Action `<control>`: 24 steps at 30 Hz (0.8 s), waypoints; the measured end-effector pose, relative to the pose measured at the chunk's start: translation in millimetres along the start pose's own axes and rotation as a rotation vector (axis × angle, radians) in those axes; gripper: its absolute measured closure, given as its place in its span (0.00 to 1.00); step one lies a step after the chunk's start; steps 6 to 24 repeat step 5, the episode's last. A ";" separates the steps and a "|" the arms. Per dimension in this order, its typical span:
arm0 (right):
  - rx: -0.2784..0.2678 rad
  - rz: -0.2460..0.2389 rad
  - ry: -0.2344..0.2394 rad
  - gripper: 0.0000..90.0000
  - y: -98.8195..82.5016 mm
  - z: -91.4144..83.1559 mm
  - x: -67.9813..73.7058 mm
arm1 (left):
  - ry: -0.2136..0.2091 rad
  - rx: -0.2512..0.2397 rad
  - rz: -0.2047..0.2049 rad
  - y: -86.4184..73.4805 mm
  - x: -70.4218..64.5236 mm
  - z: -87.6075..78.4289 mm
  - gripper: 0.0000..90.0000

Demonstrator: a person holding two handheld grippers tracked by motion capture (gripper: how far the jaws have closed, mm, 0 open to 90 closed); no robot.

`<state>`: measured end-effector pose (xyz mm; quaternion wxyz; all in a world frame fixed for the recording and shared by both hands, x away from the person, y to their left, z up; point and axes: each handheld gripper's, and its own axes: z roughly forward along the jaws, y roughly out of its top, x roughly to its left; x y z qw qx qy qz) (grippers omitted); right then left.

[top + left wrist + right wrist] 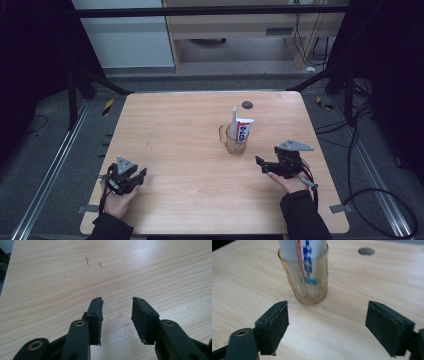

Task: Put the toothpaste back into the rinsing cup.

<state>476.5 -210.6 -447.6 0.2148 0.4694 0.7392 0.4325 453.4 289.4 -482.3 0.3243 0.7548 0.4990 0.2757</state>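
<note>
**Glass mug with toothpaste tube, both grippers idle on the table**

Glass mug (235, 139) is the item we reference throughout. We list parts from largest to smallest.

1. Wooden table (190, 165): we see it under both grippers. Ahead of the left gripper's jaws it shows bare grain with a few dark scratch marks (87, 260).

2. Right gripper (263, 165): we hold it low over the table, jaws spread wide with nothing between them. In the right gripper view the mug stands directly ahead of the gap, near the jaw tips but clear of both pads.

3. Left gripper (136, 176): we hold it well apart from the mug, on the far side from the right gripper. Its jaws stand moderately apart and grip nothing.

4. Mug: it stands upright, handle turned away from the right gripper.

5. Toothpaste tube (243, 128): it stands upright inside the mug, white with blue and red print, rising above the rim.

6. Slim white stick-shaped item (233, 120): it stands in the mug beside the tube; we cannot tell what it is.

7. Round dark insert (366, 251): it sits in the tabletop beyond the mug, seen from the right gripper.
</note>
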 end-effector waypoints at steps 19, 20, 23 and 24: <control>0.028 0.007 -0.026 0.14 -18.6 -7.7 -8.9 | -0.009 0.011 0.002 -0.5 0.6 1.5 0.62; 0.028 0.007 -0.026 0.14 -18.6 -7.7 -8.9 | -0.009 0.011 0.002 -0.5 0.6 1.5 0.62; 0.028 0.007 -0.026 0.14 -18.6 -7.7 -8.9 | -0.009 0.011 0.002 -0.5 0.6 1.5 0.62; 0.028 0.007 -0.026 0.14 -18.6 -7.7 -8.9 | -0.009 0.011 0.002 -0.5 0.6 1.5 0.62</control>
